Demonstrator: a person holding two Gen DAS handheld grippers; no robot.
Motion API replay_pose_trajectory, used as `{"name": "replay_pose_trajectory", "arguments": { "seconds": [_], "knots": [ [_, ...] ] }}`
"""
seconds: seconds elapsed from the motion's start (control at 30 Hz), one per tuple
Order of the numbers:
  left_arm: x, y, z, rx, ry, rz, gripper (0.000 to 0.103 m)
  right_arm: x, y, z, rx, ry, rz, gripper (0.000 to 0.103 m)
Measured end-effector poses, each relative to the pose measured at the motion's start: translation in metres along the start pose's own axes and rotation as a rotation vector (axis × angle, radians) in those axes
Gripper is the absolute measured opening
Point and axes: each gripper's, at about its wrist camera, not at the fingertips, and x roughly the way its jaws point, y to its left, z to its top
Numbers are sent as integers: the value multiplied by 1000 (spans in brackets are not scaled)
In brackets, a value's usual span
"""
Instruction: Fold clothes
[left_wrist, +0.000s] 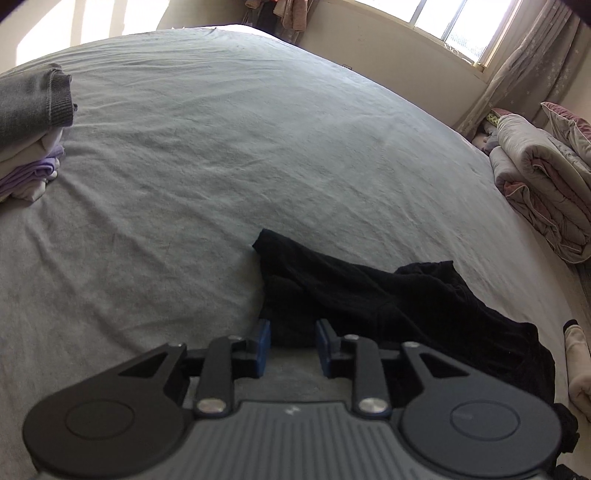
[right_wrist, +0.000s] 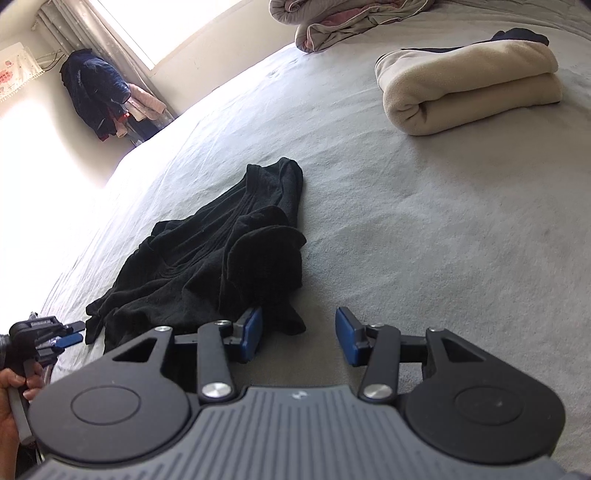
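Where black garment (right_wrist: 207, 258) sprawls, cream roll (right_wrist: 469, 88) beyond

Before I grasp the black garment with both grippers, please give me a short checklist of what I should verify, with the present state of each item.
1. Left gripper is open: ok, its jaws stand apart at the near edge of the black garment.
2. Right gripper is open: ok, jaws wide apart.
3. Cloth lies between the right fingers: not ok, mostly bare bed sheet there; the garment lies toward its left finger.
4. Garment is spread flat: not ok, it is crumpled and bunched.
5. Space to fold: ok, the rolled beige cloth and the folded stack lie apart from the garment.
6. Which garment edge is the hem: cannot tell.
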Motion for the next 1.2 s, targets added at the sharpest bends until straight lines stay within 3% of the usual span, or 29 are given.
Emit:
{"name": "replay_pose_trajectory", "arguments": {
  "seconds": [0.23,0.27,0.33,0.37,0.4,0.47,0.5,0.87,0.97,1.07,1.1,1.2],
  "knots": [
    [-2,-23,-39,11,102,-126,27,8,3,12,70,-48,47,48],
    [0,-27,-44,22,108,-137,27,10,4,15,74,-62,49,44],
    [3,-37,-53,52,108,-147,27,13,6,19,64,-77,39,22],
    [4,-42,-56,81,88,-136,26,14,8,22,46,-82,17,6],
    [4,-47,-58,107,71,-124,25,13,9,25,18,-93,-8,6],
    [6,-54,-60,148,51,-97,5,7,13,31,-34,-131,-44,6],
    [7,-57,-61,167,41,-83,2,3,14,35,-57,-149,-65,5],
    [-5,-48,-38,153,-211,44,2,-9,15,70,-199,-301,-322,1],
    [-2,-40,-34,121,-173,7,3,-7,10,71,-192,-294,-335,1],
    [-3,-35,-33,98,-124,-34,7,-12,8,65,-161,-262,-288,6],
    [-6,-35,-34,103,-116,-41,11,-15,10,61,-155,-249,-270,13],
    [-16,-36,-37,132,-96,-57,28,-21,14,50,-156,-207,-233,14]
  ]
}}
